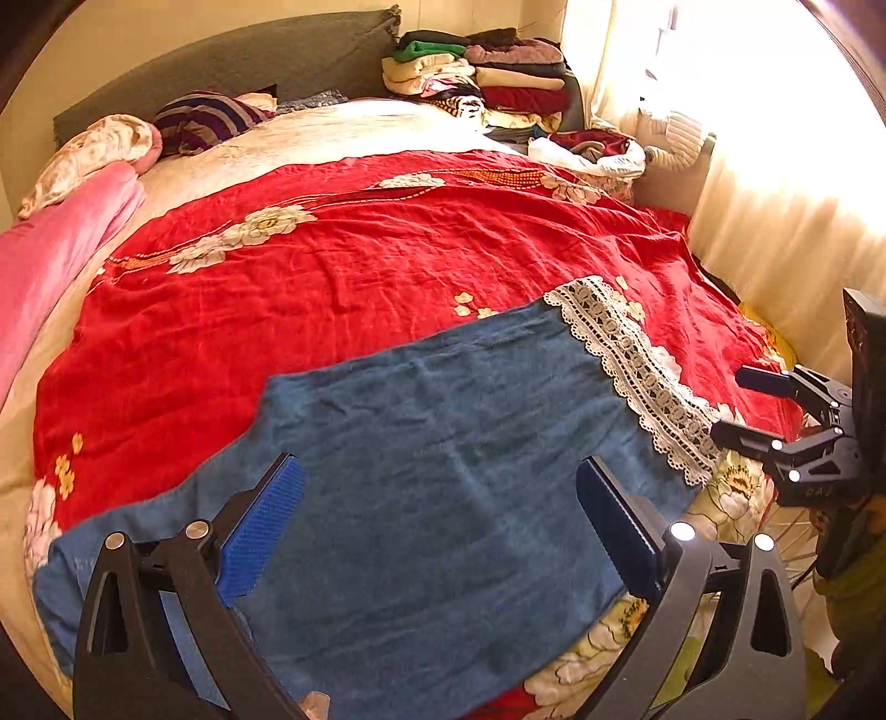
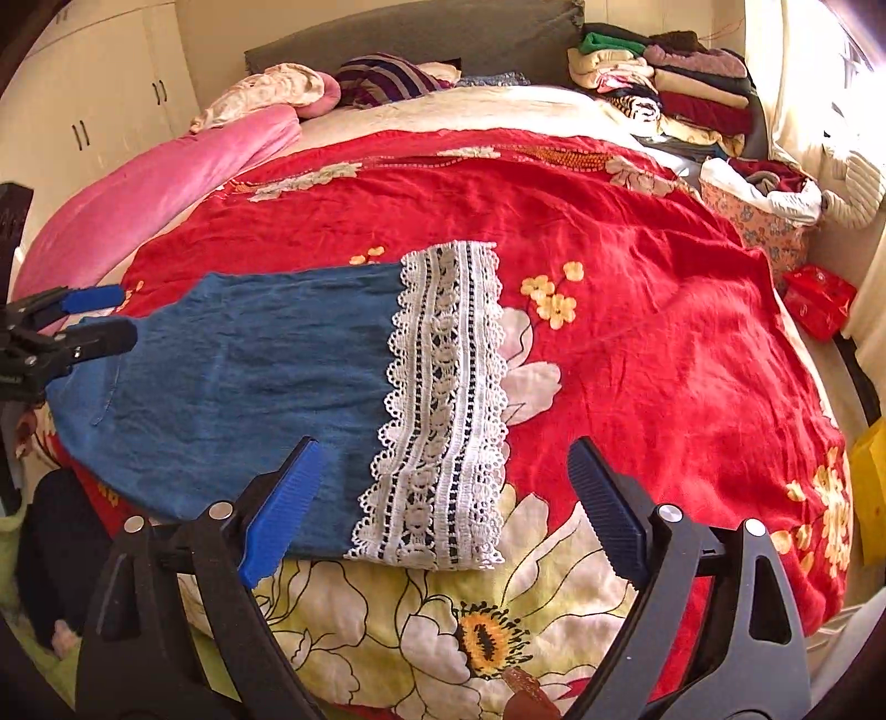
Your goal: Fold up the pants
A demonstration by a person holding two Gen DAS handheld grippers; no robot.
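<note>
**Blue pants flat on bed, both grippers open above them**

No readable brand or writing; faint marks on a gripper body in the left wrist view, too small to read.

Pants [image 2: 249, 387]: blue denim-like fabric, lightly creased, spread flat on the red floral bedspread [image 2: 637, 343] near the bed's front edge. Leg end carries a wide white lace cuff [image 2: 443, 399] w/ scalloped edges & dark gaps in the pattern. Cuff end lies toward the bed's middle-right, its lower corner over the cream flower print at the front edge. A seam or pocket line shows near the opposite end.

Left gripper [image 1: 440, 520]: jaws wide apart, blue pads clear of the cloth, nothing between them; hangs over the pants' broad middle. Right gripper [image 2: 443, 504]: jaws wide apart too, nothing gripped, over the lace cuff at the front edge.

Containers: floral-print basket [image 2: 758, 221] at the bed's far right edge, holding white & dark red clothes. Stack of folded clothes [image 2: 664, 83] at the far right corner by the grey headboard [image 2: 415, 33]. Pink blanket [image 2: 155, 205] along the left edge. Red packet [image 2: 819, 299] past the right edge.
</note>
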